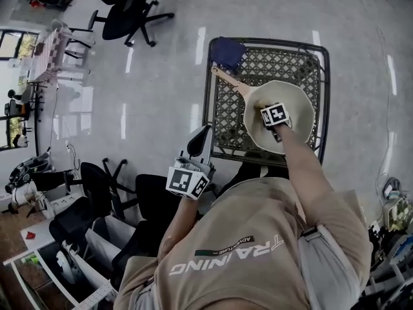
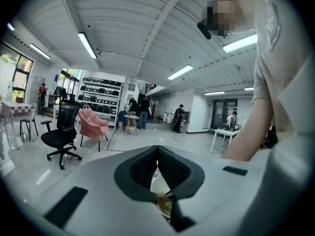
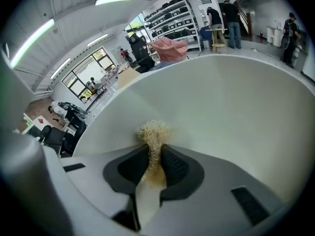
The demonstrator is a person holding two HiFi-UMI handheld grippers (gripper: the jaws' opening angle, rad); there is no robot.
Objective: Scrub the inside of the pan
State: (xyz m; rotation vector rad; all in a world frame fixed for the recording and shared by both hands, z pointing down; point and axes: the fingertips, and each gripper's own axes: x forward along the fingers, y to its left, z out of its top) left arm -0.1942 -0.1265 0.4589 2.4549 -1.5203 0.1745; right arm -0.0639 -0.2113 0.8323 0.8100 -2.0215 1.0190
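Your right tongs [image 3: 155, 149] are clenched on a straw-coloured wiry scrubber [image 3: 153, 134]. In the right gripper view the tuft sticks out just past the tips, and it looks pressed against the smooth cream inner wall of the pan [image 3: 221, 107], which fills most of the upper right of that frame. In the head view the pan [image 1: 295, 95] sits on the dark metal lattice surface [image 1: 226, 118] in the upper right of the frame. Its wooden handle [image 1: 229, 82] points toward the upper left. Your right arm reaches up from the lower right into the bowl of the pan, and the marker cube [image 1: 275, 115] shows inside the rim, toward the pan's lower left part. A dark blue cloth [image 1: 227, 51] lies at the upper left corner of the surface, just beyond the end of the handle. Your left tongs [image 2: 157, 151] are closed at the tips with nothing gripped between them. In the head view they hang off the surface near the lower centre of the frame, beside its left edge and over the grey floor [image 1: 161, 95], well apart from the pan. The left gripper view looks out level across the room, with a black office chair [image 2: 61, 132] at its left and your arm along its right side.
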